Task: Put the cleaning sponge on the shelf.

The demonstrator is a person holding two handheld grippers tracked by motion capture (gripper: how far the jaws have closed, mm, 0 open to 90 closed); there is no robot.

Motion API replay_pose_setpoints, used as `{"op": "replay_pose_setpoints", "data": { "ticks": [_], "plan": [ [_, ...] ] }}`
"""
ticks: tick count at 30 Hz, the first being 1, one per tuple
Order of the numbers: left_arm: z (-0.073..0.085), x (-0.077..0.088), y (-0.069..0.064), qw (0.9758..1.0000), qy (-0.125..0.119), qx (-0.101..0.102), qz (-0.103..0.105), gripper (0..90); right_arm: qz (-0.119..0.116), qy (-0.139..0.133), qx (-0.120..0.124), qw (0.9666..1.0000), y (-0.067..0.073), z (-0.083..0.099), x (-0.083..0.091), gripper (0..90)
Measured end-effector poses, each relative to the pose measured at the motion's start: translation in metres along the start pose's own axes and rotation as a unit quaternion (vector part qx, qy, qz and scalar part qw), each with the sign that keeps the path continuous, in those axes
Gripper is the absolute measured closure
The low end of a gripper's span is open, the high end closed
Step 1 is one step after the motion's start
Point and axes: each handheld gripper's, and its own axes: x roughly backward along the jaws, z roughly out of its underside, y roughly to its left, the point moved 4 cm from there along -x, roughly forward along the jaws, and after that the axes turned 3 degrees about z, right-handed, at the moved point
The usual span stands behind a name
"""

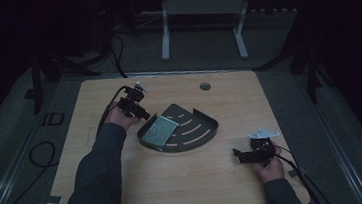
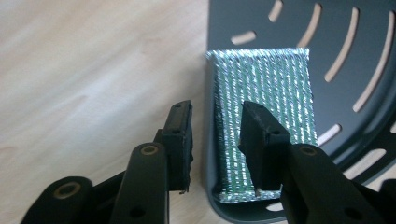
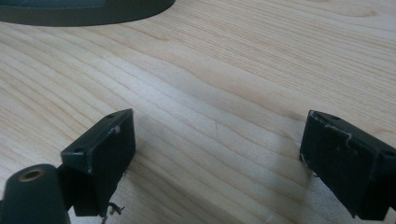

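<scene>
Right gripper (image 1: 245, 155) sits low at the near right of the light wooden desk (image 1: 187, 192), fingers (image 3: 100, 154) spread wide with nothing but bare wood grain between them; probably parked out of the way while the other hand works. Its cable runs off the desk's near right edge.

Further in, near the desk's middle, the dark grey fan-shaped metal tray with curved slots (image 1: 206, 122). The task's thing, a flat rectangular pad of shiny silver-green woven foil (image 2: 271, 93), lies inside the tray along its straight left wall, near end tucked into the rounded corner. That looks like a deliberate placement flush with the wall.

Left gripper (image 1: 138, 111) hovers just beyond the tray's left edge. Fingers (image 2: 180, 135) stand apart, gripping nothing: one over the desk outside the tray wall, the other over the pad. Judging by that, the pad is released.

Hard to make out: the right finger covers part of the pad's near end, and whether it touches the pad is unclear. The high view is dim; the room behind the desk is nearly black, only a pale frame on the floor showing.
</scene>
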Motion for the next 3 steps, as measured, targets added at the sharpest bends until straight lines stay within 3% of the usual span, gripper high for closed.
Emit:
{"op": "replay_pose_setpoints", "data": {
  "ticks": [3],
  "plan": [
    [0.002, 0.0072, 0.0019, 0.9998, -0.018, 0.001, -0.01, 62.3, 0.0, 0.0, 0.0, 1.0, 0.0, 0.0, 0.0, 9.8]
  ]
}}
